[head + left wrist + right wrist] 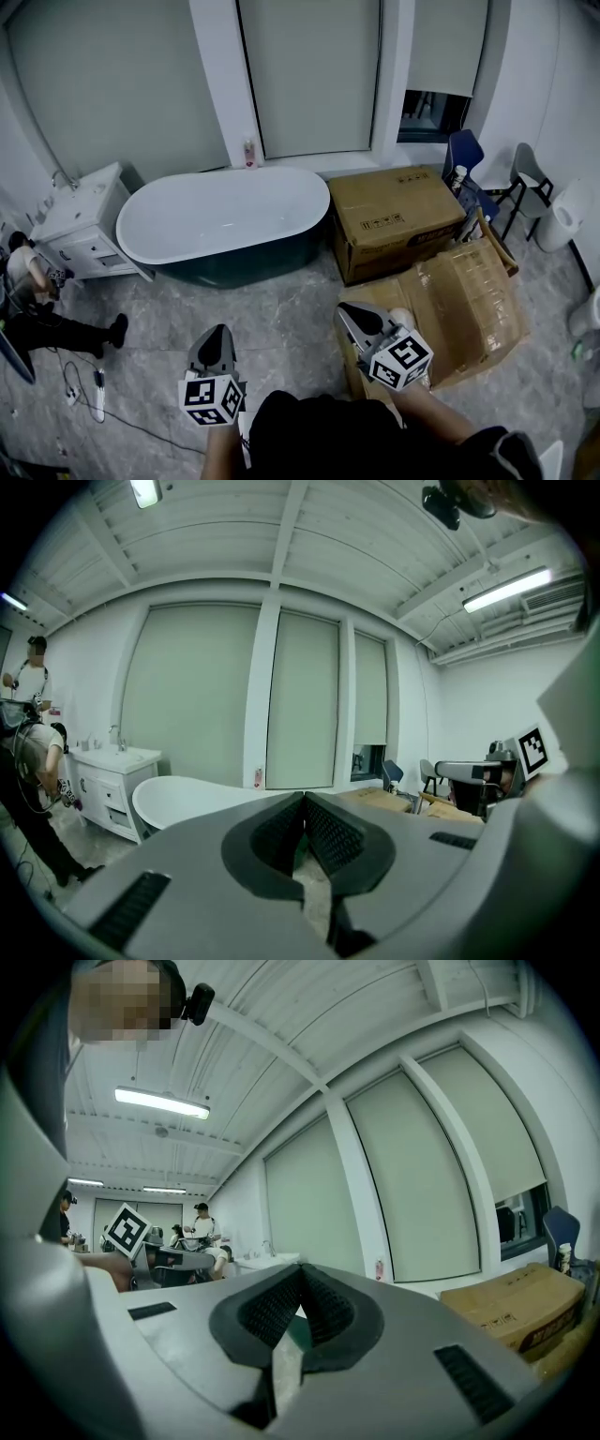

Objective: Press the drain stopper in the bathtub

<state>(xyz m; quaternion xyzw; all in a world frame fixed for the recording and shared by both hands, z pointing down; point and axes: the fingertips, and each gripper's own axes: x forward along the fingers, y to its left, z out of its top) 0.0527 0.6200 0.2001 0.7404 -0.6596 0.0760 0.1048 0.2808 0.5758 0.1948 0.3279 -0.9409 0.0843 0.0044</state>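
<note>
Pointing toward the bathtub (pixel 246 261) from well back across the floor (pixel 281 314), the left hand-held gripper (pixel 220 330) and right hand-held gripper (pixel 345 312) both have their jaws pressed together on nothing. The drain stopper inside the tub is too small to make out.

Gloss and matt.
Smooth glossy white bathtub (pixel 225 220) at ten o'clock; matt brown cardboard box (pixel 394 220) at three.
</note>
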